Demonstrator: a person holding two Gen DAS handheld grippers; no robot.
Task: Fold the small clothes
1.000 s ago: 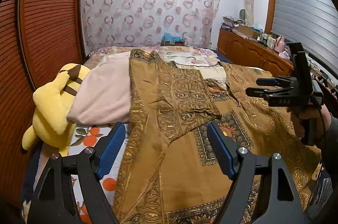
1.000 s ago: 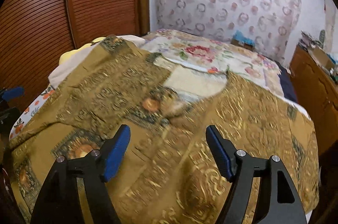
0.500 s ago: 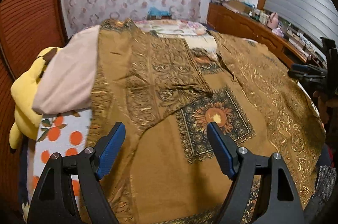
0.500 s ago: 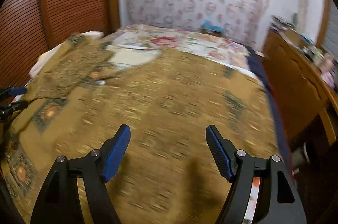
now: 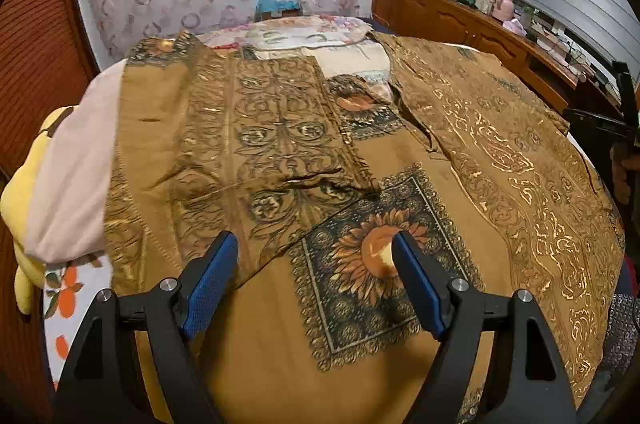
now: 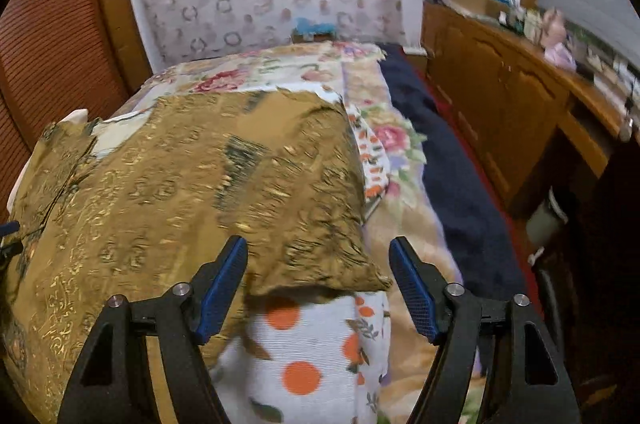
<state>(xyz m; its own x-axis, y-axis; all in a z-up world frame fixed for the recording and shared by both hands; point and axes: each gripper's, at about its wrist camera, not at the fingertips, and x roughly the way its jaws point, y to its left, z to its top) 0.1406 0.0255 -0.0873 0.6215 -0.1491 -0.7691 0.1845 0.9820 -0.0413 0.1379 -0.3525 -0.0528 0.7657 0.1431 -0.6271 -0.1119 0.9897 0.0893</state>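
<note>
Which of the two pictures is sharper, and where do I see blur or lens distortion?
Left wrist view: sharp, the sunflower print on the brown garment is crisp, and gold threads glint on its right side. Right wrist view: motion blur smears the garment's pattern and the wooden cabinet. Both views: the fisheye lens bends straight edges and darkens the corners.

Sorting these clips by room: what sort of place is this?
Most likely a home bedroom: a bed with floral bedding, a yellow plush toy beside a pale pink pillow, and a cluttered wooden sideboard.

Pillow (image 5: 68,180), yellow plush (image 5: 20,200) crowd bed's left edge; wooden cabinet (image 6: 508,112) hems right aisle.
</note>
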